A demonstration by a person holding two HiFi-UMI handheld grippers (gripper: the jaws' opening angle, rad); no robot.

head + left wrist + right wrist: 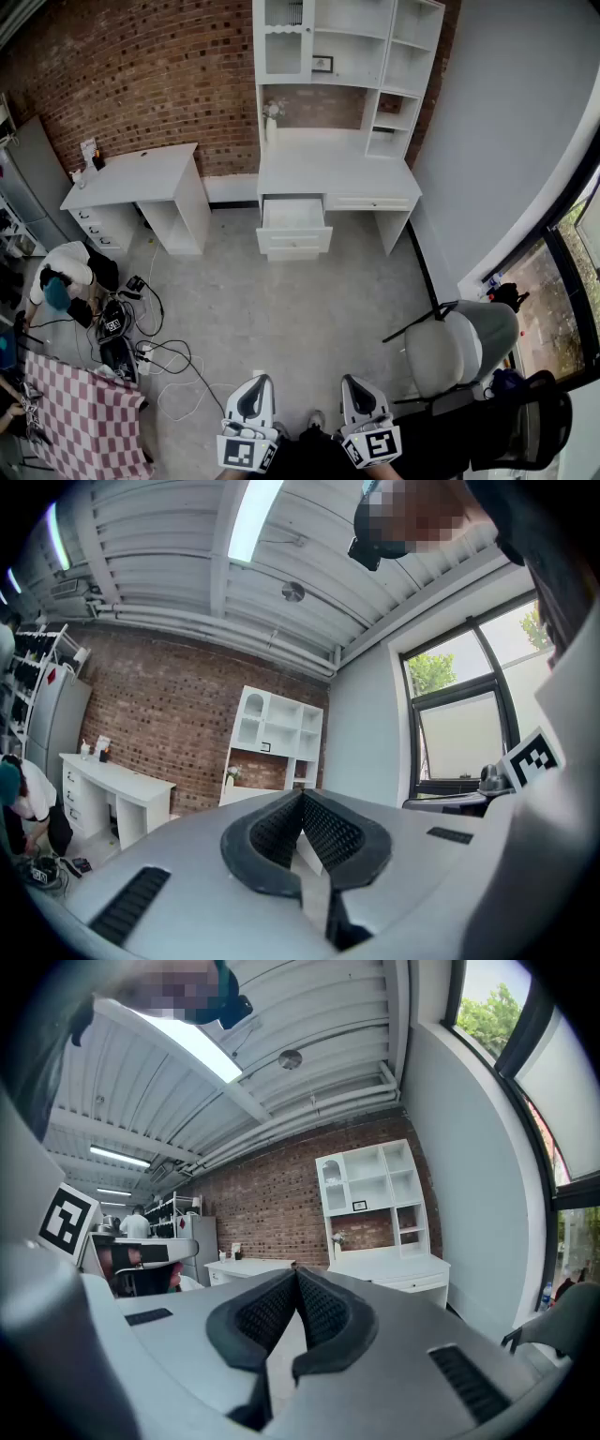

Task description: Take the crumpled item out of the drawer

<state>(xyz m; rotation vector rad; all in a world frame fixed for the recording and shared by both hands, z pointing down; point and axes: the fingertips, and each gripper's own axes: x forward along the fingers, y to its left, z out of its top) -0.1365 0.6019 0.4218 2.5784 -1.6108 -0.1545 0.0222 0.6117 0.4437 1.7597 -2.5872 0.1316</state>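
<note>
Desk (337, 174) against brick wall (141, 75), drawer (293, 241) open

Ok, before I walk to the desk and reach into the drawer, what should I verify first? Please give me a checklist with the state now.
1. Drawer of the white desk pulled open: ok.
2. Crumpled item seen inside the drawer: cannot tell, too far away to make out.
3. Left gripper empty: ok, jaws together, nothing between them.
4. Right gripper empty: ok, jaws together, nothing between them.
5. Drawer within reach: not ok, the desk stands across the floor.
6. Way ahead free: ok, cables lie to the left, office chair to the right.
</note>
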